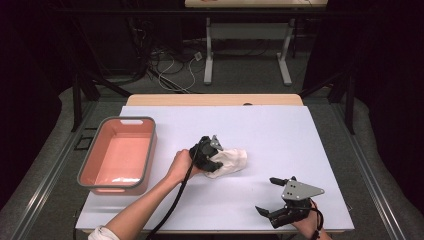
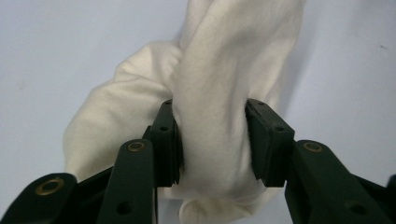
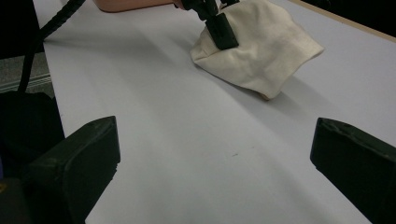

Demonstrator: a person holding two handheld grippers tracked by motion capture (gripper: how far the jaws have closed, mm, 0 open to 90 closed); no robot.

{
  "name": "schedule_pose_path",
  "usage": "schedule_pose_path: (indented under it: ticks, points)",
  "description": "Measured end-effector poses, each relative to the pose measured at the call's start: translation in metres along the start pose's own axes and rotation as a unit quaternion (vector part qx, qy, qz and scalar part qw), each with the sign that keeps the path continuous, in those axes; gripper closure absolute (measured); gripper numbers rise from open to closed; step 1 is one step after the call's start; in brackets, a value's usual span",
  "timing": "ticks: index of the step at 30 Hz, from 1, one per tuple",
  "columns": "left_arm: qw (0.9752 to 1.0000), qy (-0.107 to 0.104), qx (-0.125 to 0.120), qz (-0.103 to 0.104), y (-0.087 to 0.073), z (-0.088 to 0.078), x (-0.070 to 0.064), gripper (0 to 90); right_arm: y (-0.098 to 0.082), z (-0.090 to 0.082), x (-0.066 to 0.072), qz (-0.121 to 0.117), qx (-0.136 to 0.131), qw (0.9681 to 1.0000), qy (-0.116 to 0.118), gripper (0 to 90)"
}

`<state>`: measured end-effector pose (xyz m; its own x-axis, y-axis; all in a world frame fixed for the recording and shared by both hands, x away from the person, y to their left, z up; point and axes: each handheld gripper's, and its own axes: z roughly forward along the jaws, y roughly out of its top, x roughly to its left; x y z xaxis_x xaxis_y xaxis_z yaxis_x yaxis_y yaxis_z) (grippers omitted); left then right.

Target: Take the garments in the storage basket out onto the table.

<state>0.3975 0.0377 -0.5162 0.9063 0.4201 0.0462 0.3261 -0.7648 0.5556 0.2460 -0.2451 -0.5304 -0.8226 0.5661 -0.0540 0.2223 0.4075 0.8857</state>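
Note:
A crumpled white cloth (image 1: pixel 233 160) lies on the white table top (image 1: pixel 280 125) near the middle. My left gripper (image 1: pixel 213 154) comes at it from the left, and its two black pads clamp a thick upright fold of the cloth (image 2: pixel 210 70). In the left gripper view the fabric fills the whole gap between the left gripper's (image 2: pixel 212 140) jaws. My right gripper (image 1: pixel 265 195) rests near the front right edge with its jaws wide apart and bare table between them. The right gripper view shows the right gripper (image 3: pixel 210 158) low over the table, with the cloth (image 3: pixel 261 51) and the left gripper (image 3: pixel 219 28) farther off.
A pink rectangular bin with a grey rim (image 1: pixel 150 145) stands at the table's left side, and a corner of the bin (image 3: pixel 126 4) shows in the right gripper view. A black cable (image 1: pixel 180 195) trails from the left gripper along the forearm. Beyond the table's far edge stand table legs and loose wires.

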Motion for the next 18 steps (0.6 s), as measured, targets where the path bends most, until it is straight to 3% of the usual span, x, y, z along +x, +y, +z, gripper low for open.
schedule_pose_path:
  ticks: [3,8,13,16,18]
  points:
    - [1.0000,0.003,-0.008,0.000,-0.004,0.000,-0.002,53.9,0.000,0.001,0.000,0.003,0.005,1.0000,0.000,1.1]
    - [0.9997,0.007,-0.022,0.001,-0.013,-0.002,-0.008,39.1,0.001,0.004,-0.001,0.002,0.014,0.9999,-0.001,0.9]
    - [0.9992,0.011,-0.040,-0.002,-0.025,-0.009,-0.013,26.3,0.003,0.010,-0.008,0.018,0.020,0.9996,-0.005,0.7]
    - [0.9981,0.004,-0.060,-0.018,-0.034,-0.015,-0.016,19.7,0.006,0.016,-0.011,0.028,0.020,0.9994,-0.003,0.4]
    - [0.9976,0.011,-0.064,-0.024,-0.036,-0.016,-0.018,13.0,0.008,0.020,-0.012,0.027,0.022,0.9994,-0.003,0.5]
